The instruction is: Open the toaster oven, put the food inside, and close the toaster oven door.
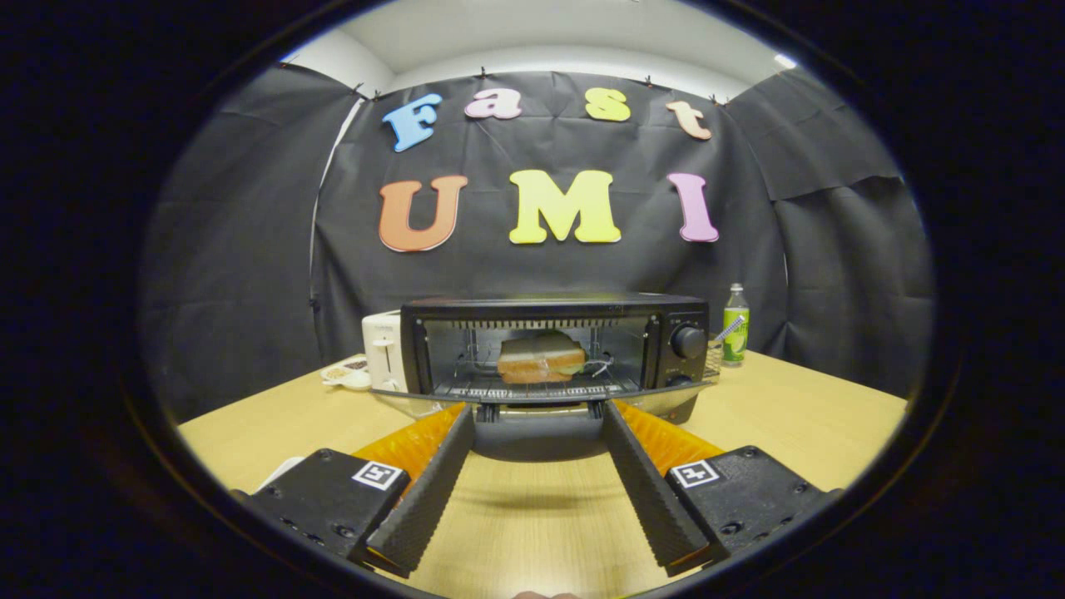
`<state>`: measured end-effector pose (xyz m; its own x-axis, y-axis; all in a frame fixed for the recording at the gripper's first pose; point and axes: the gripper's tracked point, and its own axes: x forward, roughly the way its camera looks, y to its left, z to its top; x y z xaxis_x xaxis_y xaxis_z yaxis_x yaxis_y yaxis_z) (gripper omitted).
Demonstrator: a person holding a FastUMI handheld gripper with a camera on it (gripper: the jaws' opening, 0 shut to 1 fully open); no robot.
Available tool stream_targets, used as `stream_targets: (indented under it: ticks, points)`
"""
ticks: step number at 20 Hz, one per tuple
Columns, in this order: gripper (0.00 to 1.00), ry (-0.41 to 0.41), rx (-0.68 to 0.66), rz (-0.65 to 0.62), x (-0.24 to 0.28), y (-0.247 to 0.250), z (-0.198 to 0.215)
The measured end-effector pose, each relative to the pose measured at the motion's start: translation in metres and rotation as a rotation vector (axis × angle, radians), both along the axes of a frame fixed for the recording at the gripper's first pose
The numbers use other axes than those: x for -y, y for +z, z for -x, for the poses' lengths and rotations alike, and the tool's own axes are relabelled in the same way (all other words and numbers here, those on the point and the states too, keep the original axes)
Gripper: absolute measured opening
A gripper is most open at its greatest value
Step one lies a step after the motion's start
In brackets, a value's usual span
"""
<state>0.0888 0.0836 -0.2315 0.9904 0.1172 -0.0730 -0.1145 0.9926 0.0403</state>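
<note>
The black toaster oven (pixel 553 345) stands on the wooden table (pixel 799 416), straight ahead of the fingers. Its glass door (pixel 532 393) hangs down open and lies nearly flat toward me. A wrapped sandwich (pixel 541 358) rests on the rack inside the oven. My gripper (pixel 538 410) is open, its fingers spread wide. The fingertips (pixel 460 418) reach up to the front edge of the lowered door, low over the table. Nothing is pressed between the fingers.
A white toaster (pixel 383 349) stands against the oven's left side, with a small white dish (pixel 345 374) in front of it. To the oven's right are a wire basket (pixel 713 359) and a green bottle (pixel 735 326). Black cloth walls close the booth behind.
</note>
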Motion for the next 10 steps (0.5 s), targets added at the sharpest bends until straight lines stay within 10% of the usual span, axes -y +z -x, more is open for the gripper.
stream_targets:
  ticks: [10]
  points:
    - [1.00,0.025,0.075,0.008,-0.008,0.080,0.002]
